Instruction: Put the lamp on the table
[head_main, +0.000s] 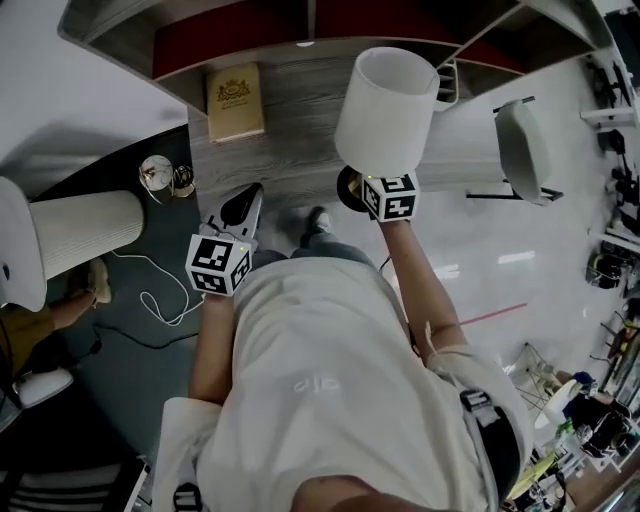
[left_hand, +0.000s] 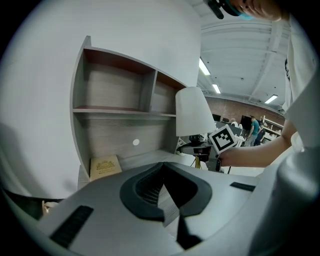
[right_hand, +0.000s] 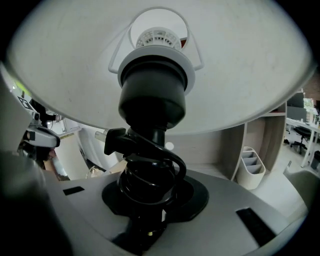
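Biggest worry imo: the lamp (head_main: 385, 110) is top-heavy and the right gripper (right_hand: 150, 200) has its fingers clamped only on the thin, cord-wrapped stem, so it could swivel or land half off the desk's (head_main: 290, 110) near edge. The right arm reaches forward, holding the lamp upright over the desk's right side. The left gripper (head_main: 245, 205) sits nearer, fingers closed on nothing.

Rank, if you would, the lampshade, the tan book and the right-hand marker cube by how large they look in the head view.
1. lampshade
2. tan book
3. right-hand marker cube, which looks smallest despite being nearer the camera
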